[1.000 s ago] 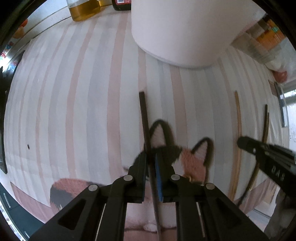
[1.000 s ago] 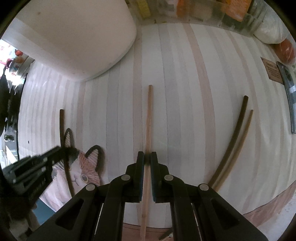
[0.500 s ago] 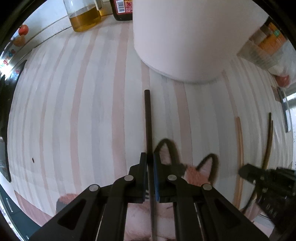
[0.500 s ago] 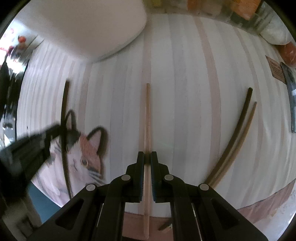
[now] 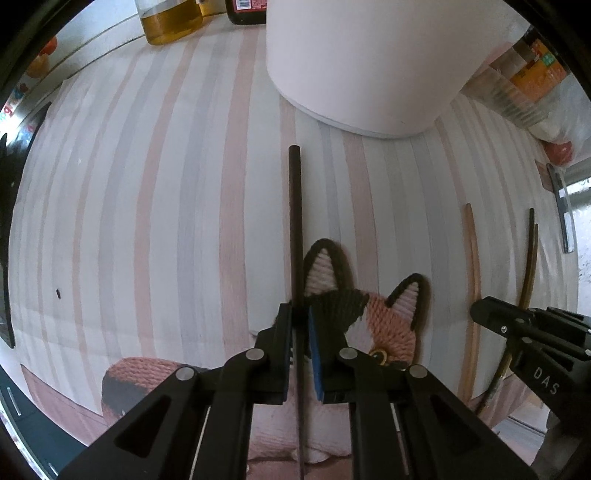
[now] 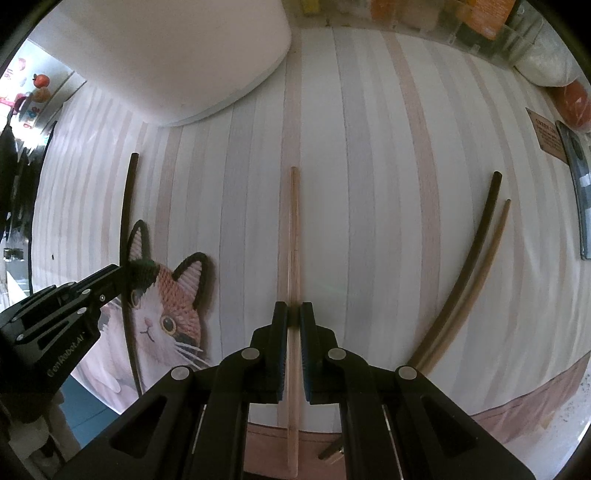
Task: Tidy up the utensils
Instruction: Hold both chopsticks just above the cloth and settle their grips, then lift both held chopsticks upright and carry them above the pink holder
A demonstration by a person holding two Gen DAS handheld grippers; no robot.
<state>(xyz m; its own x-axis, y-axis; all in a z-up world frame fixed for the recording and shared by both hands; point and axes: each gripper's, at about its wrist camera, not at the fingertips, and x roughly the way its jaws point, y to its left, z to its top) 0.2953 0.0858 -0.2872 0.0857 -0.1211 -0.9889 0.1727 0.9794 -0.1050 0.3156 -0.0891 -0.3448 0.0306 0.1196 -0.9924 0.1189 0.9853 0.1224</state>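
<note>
My left gripper [image 5: 300, 315] points down at the striped cloth with a dark chopstick [image 5: 295, 221] between its pads. Its jaws are opening a little, and the pads still touch the stick. The stick runs past the ear of a knitted cat mat [image 5: 388, 314]. My right gripper [image 6: 293, 314] is shut on a light wooden chopstick [image 6: 293, 229] that lies along a pink stripe. The right wrist view shows the left gripper [image 6: 118, 273] and the dark chopstick [image 6: 123, 206] at the left. In the left wrist view, the right gripper [image 5: 476, 308] is at the right edge.
A big white container [image 5: 369, 62] stands at the back, close beyond both chopstick tips. A dark and a light chopstick [image 6: 476, 240] lie side by side at the right. An oil bottle [image 5: 170, 22] and packets line the far edge.
Both chopsticks stay between their pads. The left view slid toward the white container and back again. The gap between the left pads is slightly wider than half a second ago.
</note>
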